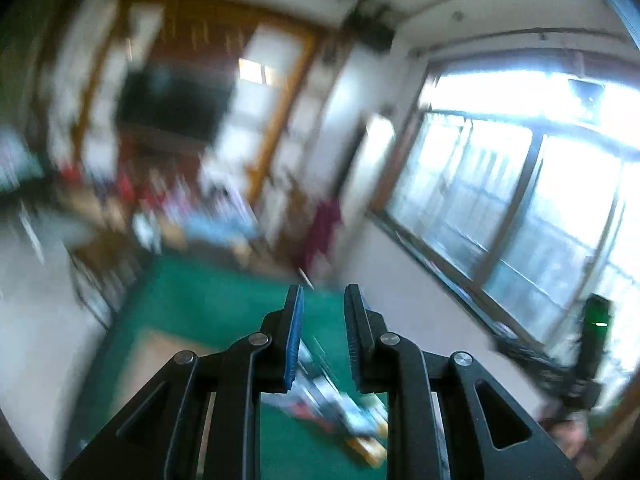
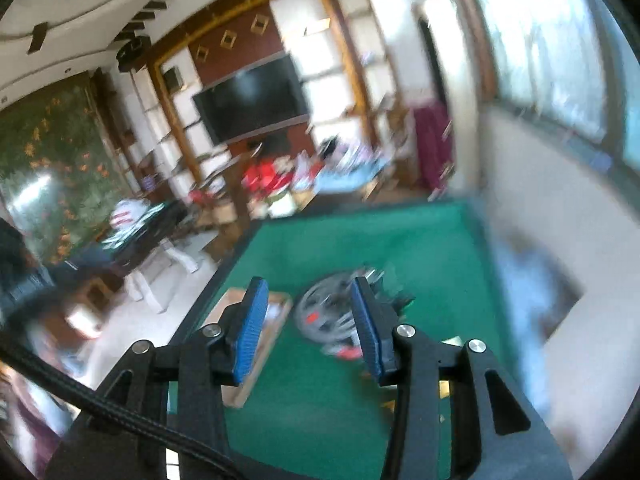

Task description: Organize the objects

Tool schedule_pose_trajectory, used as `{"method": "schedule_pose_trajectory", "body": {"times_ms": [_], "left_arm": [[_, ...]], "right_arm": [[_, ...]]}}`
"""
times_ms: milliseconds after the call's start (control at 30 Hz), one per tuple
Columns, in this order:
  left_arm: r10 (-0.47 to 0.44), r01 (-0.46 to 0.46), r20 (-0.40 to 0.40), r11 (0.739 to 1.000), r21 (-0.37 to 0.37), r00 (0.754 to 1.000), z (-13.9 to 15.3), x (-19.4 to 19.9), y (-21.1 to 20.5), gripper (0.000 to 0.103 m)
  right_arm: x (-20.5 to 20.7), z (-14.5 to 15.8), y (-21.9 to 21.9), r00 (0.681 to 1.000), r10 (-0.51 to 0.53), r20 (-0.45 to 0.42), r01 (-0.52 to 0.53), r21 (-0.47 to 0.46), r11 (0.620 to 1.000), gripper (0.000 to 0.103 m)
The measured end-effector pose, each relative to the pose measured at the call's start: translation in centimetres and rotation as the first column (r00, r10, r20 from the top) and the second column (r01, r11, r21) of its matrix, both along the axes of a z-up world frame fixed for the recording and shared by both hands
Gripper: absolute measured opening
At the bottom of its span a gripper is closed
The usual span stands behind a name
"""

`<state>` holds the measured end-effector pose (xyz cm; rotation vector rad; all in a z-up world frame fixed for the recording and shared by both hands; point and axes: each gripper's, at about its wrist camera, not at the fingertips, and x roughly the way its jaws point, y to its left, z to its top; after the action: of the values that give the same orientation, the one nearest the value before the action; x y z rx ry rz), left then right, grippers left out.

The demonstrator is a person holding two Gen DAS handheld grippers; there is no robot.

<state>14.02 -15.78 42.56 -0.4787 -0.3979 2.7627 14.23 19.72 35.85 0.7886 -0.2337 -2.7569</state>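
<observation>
Both views are motion-blurred. My left gripper (image 1: 322, 300) is open and empty, held above a green table (image 1: 208, 304). Blurred small objects (image 1: 340, 404) lie on the green below and between its fingers. My right gripper (image 2: 308, 292) is open and empty above the same green table (image 2: 432, 240). A grey round object with a red mark (image 2: 324, 316) lies on the green just beyond its fingertips. A shallow wooden tray (image 2: 276, 312) sits on the table at the left, partly hidden by the left finger.
A white wall and large windows (image 1: 520, 184) run along the right of the table. Beyond the table's far edge are cluttered tables (image 2: 288, 180), a dark TV (image 2: 252, 96) and shelves. The wooden tray also shows in the left wrist view (image 1: 160, 356).
</observation>
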Motion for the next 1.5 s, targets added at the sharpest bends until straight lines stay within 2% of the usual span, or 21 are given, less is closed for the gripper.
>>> {"method": "schedule_pose_trajectory", "body": {"times_ms": [67, 133, 167, 233, 300, 333, 433, 467, 533, 600, 733, 833, 933, 1000, 1067, 1200, 1300, 1400, 1500], "left_arm": [[0.093, -0.1, -0.105, 0.993, -0.063, 0.99, 5.6, 2.2, -1.4, 0.017], [0.177, -0.198, -0.188, 0.975, -0.101, 0.966, 9.6, 3.8, -2.6, 0.017], [0.211, -0.241, -0.226, 0.964, -0.112, 0.951, 11.5, 4.5, -3.4, 0.017], [0.247, -0.285, -0.257, 0.951, -0.123, 0.934, 13.5, 5.1, -4.7, 0.017], [0.282, -0.324, -0.277, 0.939, -0.119, 0.919, 14.0, 5.2, -5.8, 0.017], [0.282, -0.325, -0.276, 0.938, -0.122, 0.919, 13.8, 5.1, -6.0, 0.017], [0.257, -0.301, -0.247, 0.939, -0.165, 0.935, 11.0, 3.4, -6.4, 0.017], [0.252, -0.296, -0.227, 0.937, -0.186, 0.941, 9.7, 2.6, -6.2, 0.017], [0.223, -0.257, -0.165, 0.94, -0.226, 0.961, 7.1, 1.3, -6.0, 0.017], [0.209, -0.232, -0.115, 0.94, -0.251, 0.971, 4.0, 0.0, -5.1, 0.017], [0.141, -0.155, -0.064, 0.927, -0.343, 0.988, -3.4, -2.4, -2.2, 0.017], [0.042, -0.039, 0.002, 0.947, -0.319, 0.999, -8.7, -3.3, 0.1, 0.018], [-0.018, 0.045, 0.101, 0.963, -0.266, 0.995, -13.1, -5.2, 1.7, 0.018], [-0.068, 0.105, 0.166, 0.969, -0.222, 0.984, -16.0, -6.2, 2.9, 0.018], [-0.101, 0.153, 0.225, 0.962, -0.226, 0.969, -19.2, -7.4, 4.7, 0.018], [-0.128, 0.206, 0.309, 0.951, -0.232, 0.942, -23.6, -9.3, 7.8, 0.018], [-0.151, 0.245, 0.411, 0.951, -0.186, 0.899, -27.4, -11.1, 9.3, 0.018], [-0.162, 0.279, 0.477, 0.943, -0.184, 0.864, -31.3, -12.1, 10.7, 0.018], [-0.192, 0.323, 0.514, 0.93, -0.178, 0.836, -33.6, -12.4, 12.4, 0.018]], "right_arm": [[2.4, 5.1, 1.2, 0.992, -0.09, -0.093, 0.102, 0.125, 0.987, 0.044], [4.8, 9.8, 2.4, 0.966, -0.17, -0.194, 0.208, 0.201, 0.957, 0.06], [6.0, 12.3, 3.3, 0.944, -0.219, -0.246, 0.274, 0.22, 0.936, 0.063], [7.7, 16.2, 4.6, 0.896, -0.311, -0.318, 0.392, 0.234, 0.89, 0.072], [8.7, 19.1, 5.8, 0.848, -0.395, -0.354, 0.494, 0.256, 0.831, 0.073], [9.0, 19.9, 6.1, 0.827, -0.429, -0.364, 0.534, 0.268, 0.802, 0.079], [8.0, 19.6, 7.1, 0.79, -0.502, -0.351, 0.608, 0.341, 0.717, 0.081], [7.2, 18.3, 7.5, 0.781, -0.523, -0.342, 0.623, 0.362, 0.693, 0.081], [5.8, 15.6, 8.3, 0.789, -0.538, -0.296, 0.614, 0.388, 0.687, 0.081], [4.6, 12.5, 9.0, 0.795, -0.56, -0.232, 0.601, 0.419, 0.68, 0.081], [0.7, 1.9, 7.3, 0.849, -0.519, -0.102, 0.478, 0.568, 0.67, 0.081], [0.1, -4.8, 5.8, 0.888, -0.459, -0.033, 0.378, 0.621, 0.686, 0.081], [-1.0, -11.0, 4.4, 0.92, -0.387, 0.064, 0.265, 0.628, 0.732, 0.081], [-1.1, -14.3, 3.3, 0.931, -0.342, 0.129, 0.206, 0.588, 0.782, 0.081], [-1.4, -16.8, 2.4, 0.94, -0.295, 0.174, 0.16, 0.54, 0.827, 0.081], [-1.8, -20.9, 2.9, 0.943, -0.234, 0.237, 0.105, 0.456, 0.884, 0.081], [-3.0, -24.8, 3.3, 0.925, -0.179, 0.334, 0.059, 0.341, 0.938, 0.081], [-4.7, -28.0, 3.8, 0.902, -0.159, 0.402, 0.05, 0.268, 0.962, 0.081], [-5.8, -30.3, 3.9, 0.887, -0.154, 0.436, 0.049, 0.242, 0.969, 0.081]]}}
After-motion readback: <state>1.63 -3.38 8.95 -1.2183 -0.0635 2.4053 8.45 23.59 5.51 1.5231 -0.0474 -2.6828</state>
